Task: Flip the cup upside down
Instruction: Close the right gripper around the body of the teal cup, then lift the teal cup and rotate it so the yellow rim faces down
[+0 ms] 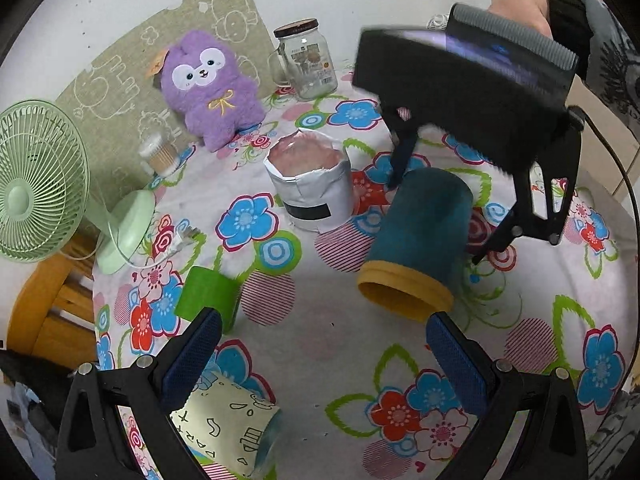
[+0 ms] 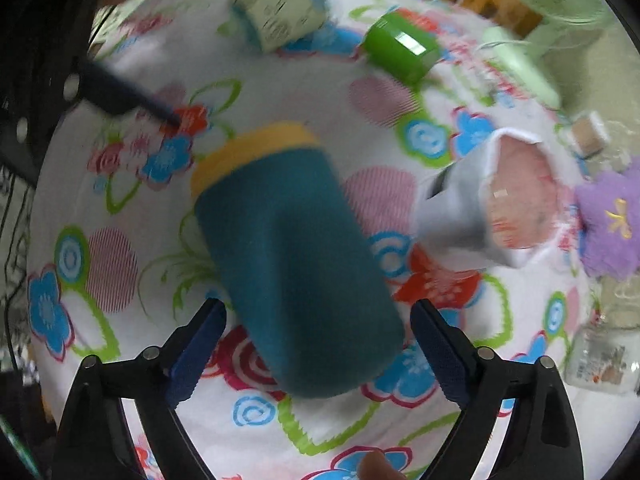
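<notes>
A teal cup with a yellow rim (image 1: 416, 240) lies tilted on its side on the flowered tablecloth (image 1: 328, 332), mouth toward the left wrist camera. In the right wrist view the cup (image 2: 292, 248) sits between the fingers, base end nearest the camera and blurred. My right gripper (image 2: 318, 348) is open; its pads stand on either side of the cup's base with small gaps. In the left wrist view the right gripper (image 1: 436, 216) straddles the cup from above. My left gripper (image 1: 324, 352) is open and empty, in front of the cup's mouth.
A green cup (image 1: 208, 296) and a patterned cup (image 1: 228, 428) lie near the left gripper. A grey paper bag (image 1: 310, 188), a purple plush (image 1: 212, 88), a glass jar (image 1: 306, 60), a cotton swab pot (image 1: 158, 154) and a green fan (image 1: 40, 180) stand behind.
</notes>
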`<state>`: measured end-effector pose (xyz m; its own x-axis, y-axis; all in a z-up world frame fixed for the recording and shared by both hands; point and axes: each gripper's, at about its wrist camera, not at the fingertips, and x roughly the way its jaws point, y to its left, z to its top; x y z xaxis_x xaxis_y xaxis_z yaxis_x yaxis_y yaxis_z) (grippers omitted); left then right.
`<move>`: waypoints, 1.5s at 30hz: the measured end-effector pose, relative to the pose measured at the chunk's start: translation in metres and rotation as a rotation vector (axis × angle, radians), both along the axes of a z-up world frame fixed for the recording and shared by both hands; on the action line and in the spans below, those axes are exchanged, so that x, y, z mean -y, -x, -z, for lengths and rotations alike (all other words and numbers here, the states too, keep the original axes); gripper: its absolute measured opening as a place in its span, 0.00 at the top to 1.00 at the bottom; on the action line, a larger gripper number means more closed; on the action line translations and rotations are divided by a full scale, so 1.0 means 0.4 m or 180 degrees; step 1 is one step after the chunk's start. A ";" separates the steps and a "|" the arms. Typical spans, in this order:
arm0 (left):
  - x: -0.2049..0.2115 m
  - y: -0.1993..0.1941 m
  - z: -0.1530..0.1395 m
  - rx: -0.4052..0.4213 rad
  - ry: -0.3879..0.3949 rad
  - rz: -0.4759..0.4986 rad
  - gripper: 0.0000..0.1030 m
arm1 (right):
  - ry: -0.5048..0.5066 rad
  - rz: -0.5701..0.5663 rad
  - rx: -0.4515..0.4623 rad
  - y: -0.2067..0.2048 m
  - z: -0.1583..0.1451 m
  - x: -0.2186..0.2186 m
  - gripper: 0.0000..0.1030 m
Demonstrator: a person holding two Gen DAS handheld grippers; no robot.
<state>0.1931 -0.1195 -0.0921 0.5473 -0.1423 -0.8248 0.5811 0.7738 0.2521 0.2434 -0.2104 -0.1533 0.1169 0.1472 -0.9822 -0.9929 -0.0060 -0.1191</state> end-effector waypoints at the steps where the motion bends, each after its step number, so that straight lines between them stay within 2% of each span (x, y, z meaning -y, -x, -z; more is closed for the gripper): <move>1: 0.000 0.000 -0.002 0.0009 0.0015 -0.0010 0.00 | -0.0005 0.0023 -0.0044 -0.003 0.001 -0.001 0.26; 4: 0.002 0.004 -0.010 0.0030 0.0037 -0.0008 0.00 | -0.0081 0.0137 -0.0177 -0.015 -0.007 -0.001 0.26; 11: -0.025 0.043 -0.050 0.0155 0.0180 -0.0076 0.00 | -0.0488 0.0474 -0.0075 0.021 -0.075 0.008 0.28; 14: -0.052 0.071 -0.070 0.0192 0.0279 -0.0132 0.00 | -0.0593 0.0605 0.0068 0.061 -0.102 0.011 0.29; 22: -0.125 0.158 -0.111 0.0225 0.0551 -0.0274 0.00 | -0.0647 0.0855 0.0061 0.158 -0.076 0.020 0.30; 30: -0.149 0.229 -0.131 0.0324 0.0616 -0.0308 0.00 | -0.1175 0.1115 0.0049 0.250 -0.114 0.067 0.32; 38: -0.166 0.276 -0.140 0.0316 0.0719 -0.0304 0.00 | -0.1601 0.1234 0.0115 0.316 -0.137 0.074 0.34; 45: -0.179 0.319 -0.151 0.0331 0.0803 -0.0318 0.00 | -0.1738 0.1224 0.0285 0.370 -0.183 0.048 0.35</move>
<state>0.0656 -0.0479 -0.0315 0.6487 -0.2768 -0.7089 0.4799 0.8717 0.0988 0.0954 -0.2297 -0.0800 0.3378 0.5515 -0.7628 -0.8984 0.4305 -0.0866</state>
